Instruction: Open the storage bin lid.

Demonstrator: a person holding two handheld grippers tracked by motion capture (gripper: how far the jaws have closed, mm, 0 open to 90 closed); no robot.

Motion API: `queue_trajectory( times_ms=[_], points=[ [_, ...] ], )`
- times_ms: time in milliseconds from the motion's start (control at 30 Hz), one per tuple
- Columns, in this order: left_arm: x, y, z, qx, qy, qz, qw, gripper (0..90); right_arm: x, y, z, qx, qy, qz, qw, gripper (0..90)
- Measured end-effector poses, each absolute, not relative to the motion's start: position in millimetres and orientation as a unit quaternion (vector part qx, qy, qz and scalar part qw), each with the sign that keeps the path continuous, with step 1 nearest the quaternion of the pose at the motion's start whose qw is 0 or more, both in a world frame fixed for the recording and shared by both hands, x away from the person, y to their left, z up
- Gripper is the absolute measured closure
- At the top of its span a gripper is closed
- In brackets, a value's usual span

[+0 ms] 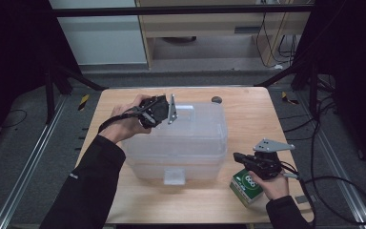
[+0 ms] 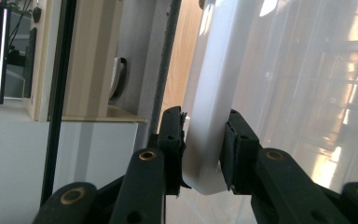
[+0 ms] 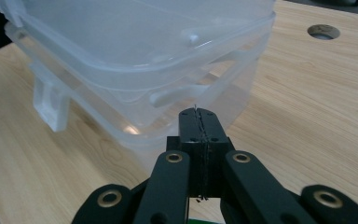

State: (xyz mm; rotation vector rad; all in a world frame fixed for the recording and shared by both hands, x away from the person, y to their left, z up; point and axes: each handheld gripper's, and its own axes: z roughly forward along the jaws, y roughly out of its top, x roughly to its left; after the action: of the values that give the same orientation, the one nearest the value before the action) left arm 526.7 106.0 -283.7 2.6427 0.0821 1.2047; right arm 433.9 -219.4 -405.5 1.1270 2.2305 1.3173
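The storage box [image 1: 178, 143] is a clear plastic tub with a snap-on lid [image 1: 190, 121], standing at the centre of the tabletop [image 1: 248, 109]. Judge it as light and apparently empty, with thin walls that flex under side pressure and a smooth surface that offers little friction. Do not squeeze the walls; take hold at the stiffer moulded parts.

The lid handle [image 2: 209, 116], a white bar at about 11 o'clock on the lid, is the best such point. Your left tool [image 1: 164, 110] is already there, and in the left gripper view its jaws sit on both sides of the bar with the pads against it, so treat this as a grasp on the handle. Expect the bar to be rigid but slippery; keep the pads square to it.

The front latch [image 1: 174, 175] at 6 o'clock hangs down off the lid edge. Whether the lid is locked cannot be told, so a lift by the handle may raise the lid alone.

Your right tool [image 1: 242, 159] rests at about 4 o'clock, just beside the box's corner, with jaws clenched on nothing. A green carton [image 1: 248, 188] lies below that hand. A round hole [image 1: 216, 99] sits in the tabletop at 12 o'clock.
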Motion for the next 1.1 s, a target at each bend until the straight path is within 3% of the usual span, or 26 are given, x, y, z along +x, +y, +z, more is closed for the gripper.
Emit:
queue_trajectory(
  times_ms=[1100],
  points=[
    [543, 107, -277, 0.904, 0.053, 0.401, 0.137, 69.5, 442, -197, -397, 0.385, 0.759, 0.503, 0.148, 90.0]
  ],
)
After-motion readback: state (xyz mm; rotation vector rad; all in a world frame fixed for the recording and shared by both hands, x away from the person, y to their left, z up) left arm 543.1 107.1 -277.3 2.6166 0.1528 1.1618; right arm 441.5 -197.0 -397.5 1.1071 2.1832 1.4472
